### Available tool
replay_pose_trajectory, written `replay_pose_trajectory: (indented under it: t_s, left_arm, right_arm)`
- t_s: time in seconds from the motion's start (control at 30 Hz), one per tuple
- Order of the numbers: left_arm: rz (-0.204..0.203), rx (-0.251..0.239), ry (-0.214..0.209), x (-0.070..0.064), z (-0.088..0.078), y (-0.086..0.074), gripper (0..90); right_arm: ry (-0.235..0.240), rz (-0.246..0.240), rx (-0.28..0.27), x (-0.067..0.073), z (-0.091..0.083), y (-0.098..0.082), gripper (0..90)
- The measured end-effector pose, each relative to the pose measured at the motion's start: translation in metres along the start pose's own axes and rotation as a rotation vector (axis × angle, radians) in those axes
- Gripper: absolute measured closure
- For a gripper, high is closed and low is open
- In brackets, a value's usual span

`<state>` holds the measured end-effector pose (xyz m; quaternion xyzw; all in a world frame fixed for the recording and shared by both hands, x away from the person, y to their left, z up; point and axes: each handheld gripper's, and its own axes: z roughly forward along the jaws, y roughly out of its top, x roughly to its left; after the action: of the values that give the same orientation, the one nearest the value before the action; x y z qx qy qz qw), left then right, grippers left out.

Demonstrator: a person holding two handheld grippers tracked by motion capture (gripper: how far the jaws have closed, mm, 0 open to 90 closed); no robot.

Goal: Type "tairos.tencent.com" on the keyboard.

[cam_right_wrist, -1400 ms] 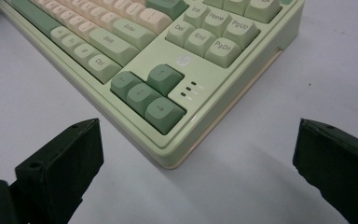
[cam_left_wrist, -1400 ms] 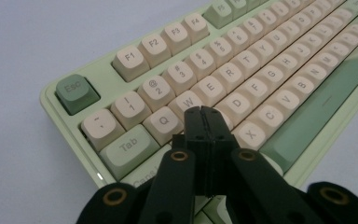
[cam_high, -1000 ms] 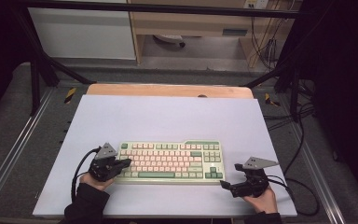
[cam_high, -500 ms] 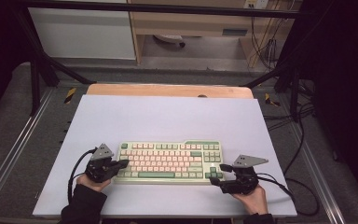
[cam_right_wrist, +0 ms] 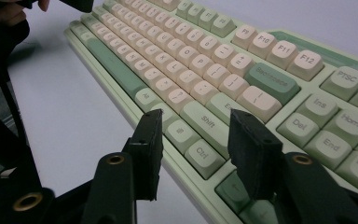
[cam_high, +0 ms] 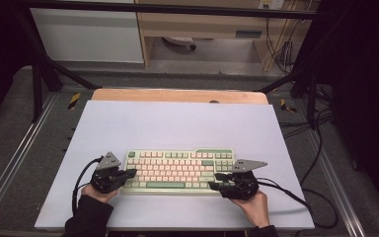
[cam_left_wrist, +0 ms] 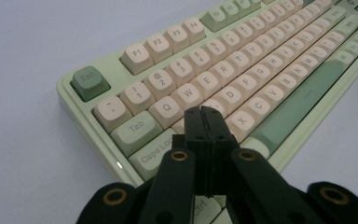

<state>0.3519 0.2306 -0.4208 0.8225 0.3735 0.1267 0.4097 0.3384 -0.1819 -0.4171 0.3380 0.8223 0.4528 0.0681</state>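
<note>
The keyboard [cam_high: 177, 172] has a pale mint-green case, rows of cream keycaps with grey lettering, and darker sage-green caps for Esc, the space bar, Backspace and some function keys; Tab, Caps Lock, Shift and Ctrl are a lighter green. It lies on a pale lavender-blue mat [cam_high: 177, 123] with a light wood edge behind it. The left gripper [cam_high: 128, 174] and right gripper [cam_high: 216, 180] are matt black with brass-coloured rivets and grey top plates

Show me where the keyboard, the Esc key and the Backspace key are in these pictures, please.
keyboard [cam_high: 177, 171]: high view, on the middle rows of its keys.
Esc key [cam_left_wrist: 89, 82]: left gripper view, on the top face of the green key at the corner.
Backspace key [cam_right_wrist: 272, 82]: right gripper view, on its green top face.
</note>
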Motion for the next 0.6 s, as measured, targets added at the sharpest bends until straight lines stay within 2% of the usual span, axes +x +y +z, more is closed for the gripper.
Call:
replay_pose_trajectory:
  t_s: [0.27, 0.4, 0.6]
  left_arm:
    - [-0.001, -0.003, -0.002, 0.000, 0.000, 0.000, 89.7]
    - [-0.002, -0.002, -0.003, 0.000, 0.000, 0.000, 89.7]
    - [-0.003, -0.002, -0.005, -0.001, 0.000, 0.000, 89.7]
  right_arm:
    - [0.029, -0.015, 0.005, 0.009, 0.019, 0.017, 68.0]
    - [0.029, -0.037, 0.013, 0.014, 0.030, 0.024, 73.7]
    - [0.038, -0.045, 0.026, 0.020, 0.045, 0.034, 81.3]
